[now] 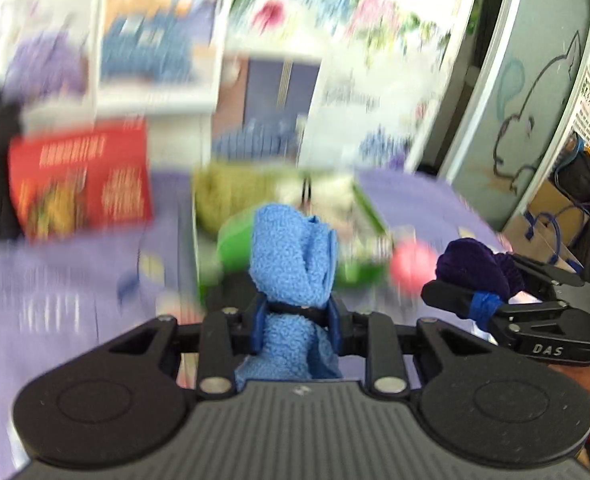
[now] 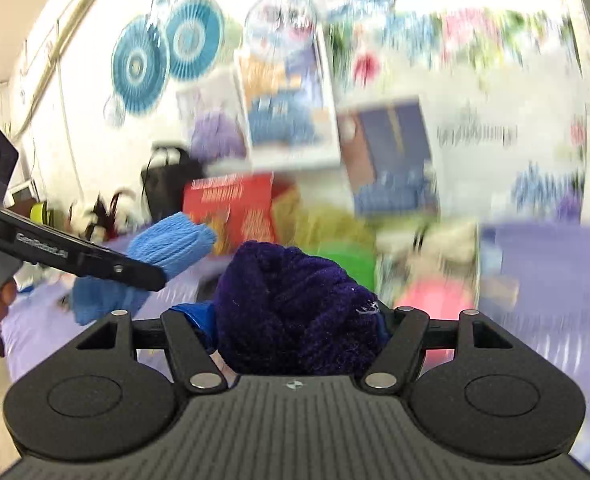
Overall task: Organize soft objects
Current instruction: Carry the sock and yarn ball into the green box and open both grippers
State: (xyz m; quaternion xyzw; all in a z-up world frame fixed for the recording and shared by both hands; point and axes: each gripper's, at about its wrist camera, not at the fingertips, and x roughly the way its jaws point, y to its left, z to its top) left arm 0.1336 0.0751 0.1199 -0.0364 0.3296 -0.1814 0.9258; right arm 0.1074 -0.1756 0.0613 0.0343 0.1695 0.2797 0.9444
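My left gripper is shut on a light blue fluffy cloth and holds it above the purple-covered table. My right gripper is shut on a dark purple fuzzy cloth. In the left wrist view the right gripper sits to the right, with the purple cloth bunched in it. In the right wrist view the left gripper and its blue cloth are at the left. A green bin with soft items lies ahead, blurred.
A red box stands at the back left of the table. A pink ball lies near the green bin. Picture frames and posters lean on the back wall. A grey partition and bags are at the right.
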